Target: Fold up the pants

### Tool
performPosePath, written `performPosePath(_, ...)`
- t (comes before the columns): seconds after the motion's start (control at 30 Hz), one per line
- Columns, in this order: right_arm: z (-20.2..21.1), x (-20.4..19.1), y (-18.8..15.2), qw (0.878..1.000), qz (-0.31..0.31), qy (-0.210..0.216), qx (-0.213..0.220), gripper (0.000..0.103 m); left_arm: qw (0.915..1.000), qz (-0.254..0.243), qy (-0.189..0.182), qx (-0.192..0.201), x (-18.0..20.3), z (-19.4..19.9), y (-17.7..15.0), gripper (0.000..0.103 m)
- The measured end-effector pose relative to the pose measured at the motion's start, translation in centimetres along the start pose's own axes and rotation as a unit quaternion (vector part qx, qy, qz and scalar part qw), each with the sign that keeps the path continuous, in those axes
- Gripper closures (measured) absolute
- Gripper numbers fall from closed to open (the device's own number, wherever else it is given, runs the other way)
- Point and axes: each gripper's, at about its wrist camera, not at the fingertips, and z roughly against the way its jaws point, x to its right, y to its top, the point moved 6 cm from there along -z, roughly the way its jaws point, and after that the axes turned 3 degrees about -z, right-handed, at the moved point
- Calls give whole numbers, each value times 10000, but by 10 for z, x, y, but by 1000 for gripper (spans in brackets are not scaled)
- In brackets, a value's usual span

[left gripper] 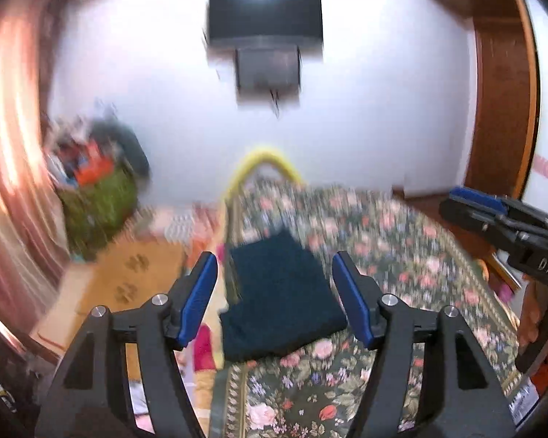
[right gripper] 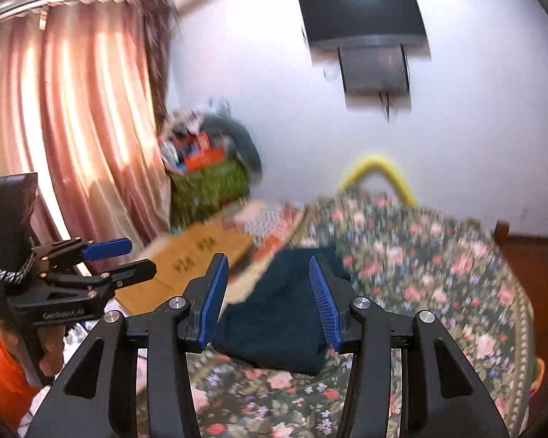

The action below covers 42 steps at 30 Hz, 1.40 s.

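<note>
Both grippers, left gripper (left gripper: pixel 274 292) and right gripper (right gripper: pixel 265 299), are held apart and empty above the folded dark pants (left gripper: pixel 277 299) at 12 o'clock on the floral bedspread (left gripper: pixel 402 255); soft, light cloth is judged best pinched at a folded edge.

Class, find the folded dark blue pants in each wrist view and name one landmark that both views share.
Left wrist view: pants lie low and central on the floral bedspread.
Right wrist view: pants lie low and central, on the same bedspread.
Shared landmark: the yellow curved bar at the bed's far end.
</note>
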Motion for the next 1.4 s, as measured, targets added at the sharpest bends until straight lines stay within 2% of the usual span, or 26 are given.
performPosePath(0.1, 47, -23, 1, 9983, 125, 104, 554, 61, 9975, -105, 38, 694, 20, 67, 3, 37)
performPosePath(0.2, 90, -44, -9, 9938, 255, 34, 1085, 61, 9940, -103, 68, 1084, 32, 107, 1, 31)
performPosePath(0.3, 120, -60, -16, 9891, 294, 13, 1440, 61, 9895, 23, 191, 1429, 35, 137, -3, 30)
performPosePath(0.37, 129, -66, -20, 9878, 358, -7, 1514, 61, 9873, 125, 213, 1569, 35, 149, -6, 22)
performPosePath(0.4, 130, -68, -21, 9878, 403, -35, 1505, 61, 9867, 178, 209, 1602, 34, 154, -8, 16)
performPosePath(0.5, 132, -71, -22, 9867, 412, -220, 1556, 57, 9860, 257, 255, 1629, 32, 161, -14, 12)
performPosePath(0.53, 130, -71, -22, 9873, 384, -219, 1528, 53, 9861, 256, 302, 1613, 32, 163, -16, 9)
performPosePath(0.6, 129, -73, -21, 9865, 407, -341, 1552, 28, 9866, 294, 320, 1572, 31, 162, -19, 3)
performPosePath(0.67, 130, -77, -21, 9841, 530, -502, 1618, 18, 9868, 302, 322, 1559, 30, 164, -22, 0)
performPosePath(0.73, 131, -78, -20, 9837, 552, -557, 1616, 15, 9860, 300, 398, 1591, 28, 165, -24, 0)
performPosePath(0.83, 131, -73, -19, 9813, 446, -721, 1728, 1, 9870, 348, 305, 1537, 28, 165, -28, 0)
performPosePath(1.4, 143, -70, -36, 9806, 357, -766, 1769, 0, 9886, 344, 326, 1429, 27, 155, -35, 0)
